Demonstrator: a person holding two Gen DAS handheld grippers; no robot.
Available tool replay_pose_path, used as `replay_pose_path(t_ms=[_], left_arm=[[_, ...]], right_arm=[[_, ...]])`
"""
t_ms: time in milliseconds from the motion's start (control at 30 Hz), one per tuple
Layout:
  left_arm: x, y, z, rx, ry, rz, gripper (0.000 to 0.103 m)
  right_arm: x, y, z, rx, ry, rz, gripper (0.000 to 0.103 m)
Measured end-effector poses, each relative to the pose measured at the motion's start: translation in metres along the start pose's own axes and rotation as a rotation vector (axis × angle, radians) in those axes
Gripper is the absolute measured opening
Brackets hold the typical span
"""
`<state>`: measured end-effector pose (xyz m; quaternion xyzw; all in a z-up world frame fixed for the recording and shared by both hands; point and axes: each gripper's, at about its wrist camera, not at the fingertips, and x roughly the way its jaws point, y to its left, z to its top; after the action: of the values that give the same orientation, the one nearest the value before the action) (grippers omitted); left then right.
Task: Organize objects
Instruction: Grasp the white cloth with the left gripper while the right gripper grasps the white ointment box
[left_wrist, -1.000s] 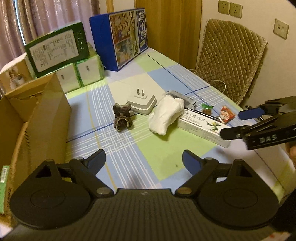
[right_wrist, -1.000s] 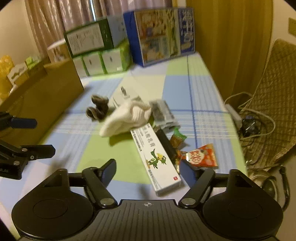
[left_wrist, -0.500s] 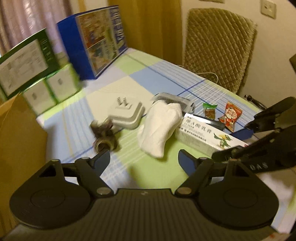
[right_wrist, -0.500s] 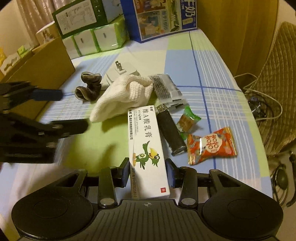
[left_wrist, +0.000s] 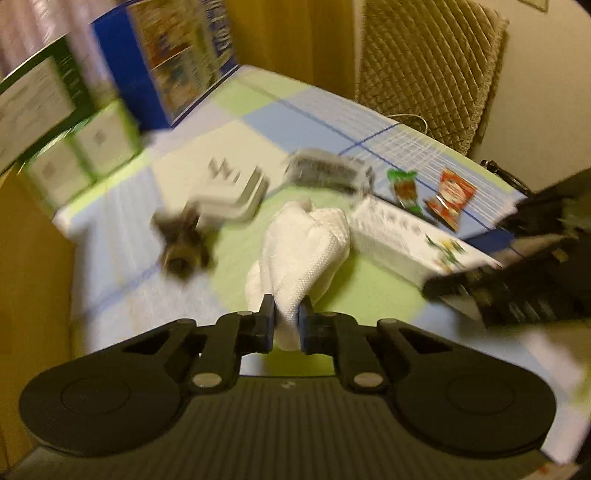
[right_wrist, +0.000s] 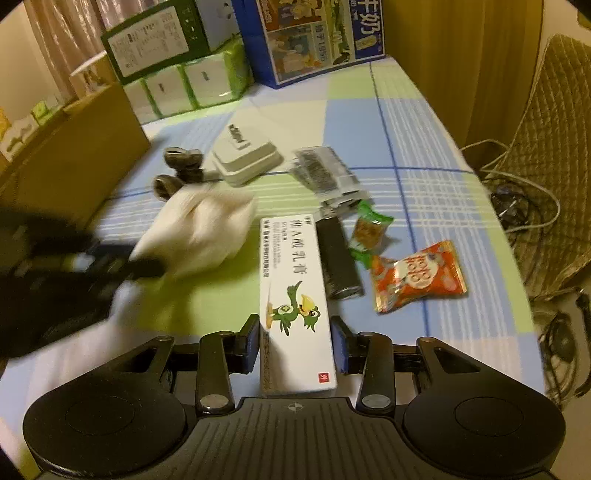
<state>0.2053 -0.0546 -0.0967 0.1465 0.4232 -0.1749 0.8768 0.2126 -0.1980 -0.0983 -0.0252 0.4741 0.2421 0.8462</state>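
My left gripper (left_wrist: 286, 319) is shut on the near end of the white cloth (left_wrist: 306, 243), which lies on the checked tablecloth (left_wrist: 118, 229). From the right wrist view the same white cloth (right_wrist: 207, 229) shows blurred, with the left gripper (right_wrist: 140, 266) at its left end. My right gripper (right_wrist: 295, 341) is shut on the near end of the long white box with a green bird (right_wrist: 291, 280). In the left wrist view that white box (left_wrist: 402, 236) lies right of the cloth, with the right gripper (left_wrist: 472, 273) on its right end.
A white power adapter (right_wrist: 245, 157), dark round clips (right_wrist: 181, 168), a grey packet (right_wrist: 325, 173), a black cylinder (right_wrist: 338, 264), a green candy (right_wrist: 369, 230) and an orange snack bag (right_wrist: 417, 277) lie around. A cardboard box (right_wrist: 74, 155) stands left, cartons (right_wrist: 321, 33) at the back, a padded chair (left_wrist: 428, 66) right.
Both grippers moved forward and closed: the left one on the white cloth, the right one on the long white box. The cloth has shifted toward the left gripper.
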Motion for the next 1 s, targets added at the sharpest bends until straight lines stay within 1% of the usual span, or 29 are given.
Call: replay_pose_path(t_ms=[67, 100, 167, 200, 267, 300, 333, 367, 400, 433, 467, 500, 533, 600, 733, 767, 867, 967, 1000], left_arm=[[-0.026, -0.001, -0.022, -0.035, 0.002, 0.001, 0.009], [-0.036, -0.001, -0.031, -0.041, 0.001, 0.004, 0.009], [-0.053, -0.003, -0.051, -0.054, 0.007, 0.01, 0.01], [-0.057, -0.006, -0.06, -0.048, 0.007, 0.012, 0.014], [-0.061, -0.009, -0.07, -0.023, -0.006, 0.025, 0.018], [-0.061, -0.011, -0.072, -0.011, -0.014, 0.029, 0.023], [-0.061, -0.012, -0.073, 0.01, -0.021, 0.025, 0.026], [-0.06, -0.014, -0.071, 0.034, -0.029, 0.028, 0.031], [-0.059, -0.017, -0.07, 0.071, -0.041, 0.032, 0.032], [-0.058, -0.02, -0.068, 0.116, -0.061, 0.028, 0.032], [-0.056, -0.023, -0.065, 0.153, -0.075, 0.022, 0.034], [-0.052, -0.025, -0.063, 0.184, -0.079, 0.018, 0.038], [-0.048, -0.027, -0.059, 0.216, -0.084, 0.014, 0.04], [-0.039, -0.03, -0.055, 0.255, -0.089, -0.001, 0.047], [-0.02, -0.031, -0.055, 0.277, -0.063, -0.008, 0.047], [-0.018, -0.03, -0.057, 0.268, -0.055, -0.01, 0.041], [-0.021, -0.022, -0.059, 0.191, -0.051, -0.011, 0.03], [-0.026, -0.012, -0.062, 0.095, -0.033, 0.019, 0.029], [-0.028, -0.01, -0.063, 0.082, -0.029, 0.029, 0.029]], right_arm=[[-0.006, 0.004, -0.005, 0.03, 0.003, 0.057, 0.037], [-0.009, 0.009, -0.007, 0.025, 0.004, 0.072, 0.037], [-0.012, 0.022, -0.012, -0.016, 0.006, 0.068, 0.037], [-0.011, 0.028, -0.014, -0.038, 0.007, 0.061, 0.037], [-0.008, 0.037, -0.015, -0.077, 0.011, 0.052, 0.038], [-0.007, 0.04, -0.014, -0.094, 0.009, 0.044, 0.039], [-0.006, 0.041, -0.015, -0.107, 0.007, 0.038, 0.041], [-0.006, 0.042, -0.015, -0.118, 0.005, 0.03, 0.047], [-0.005, 0.042, -0.016, -0.123, 0.0, 0.021, 0.054], [-0.005, 0.042, -0.015, -0.124, -0.004, 0.011, 0.056], [-0.004, 0.041, -0.015, -0.121, -0.005, 0.008, 0.059], [-0.003, 0.039, -0.014, -0.115, -0.004, 0.006, 0.06], [-0.002, 0.037, -0.014, -0.106, -0.003, 0.003, 0.06], [-0.001, 0.032, -0.012, -0.095, -0.001, 0.001, 0.06], [0.001, 0.03, -0.009, -0.1, 0.001, 0.011, 0.06], [0.002, 0.03, -0.008, -0.104, 0.003, 0.012, 0.06], [0.007, 0.032, -0.003, -0.106, 0.005, 0.022, 0.06], [0.014, 0.036, 0.0, -0.111, 0.015, 0.039, 0.059], [0.017, 0.038, 0.001, -0.12, 0.024, 0.04, 0.056]])
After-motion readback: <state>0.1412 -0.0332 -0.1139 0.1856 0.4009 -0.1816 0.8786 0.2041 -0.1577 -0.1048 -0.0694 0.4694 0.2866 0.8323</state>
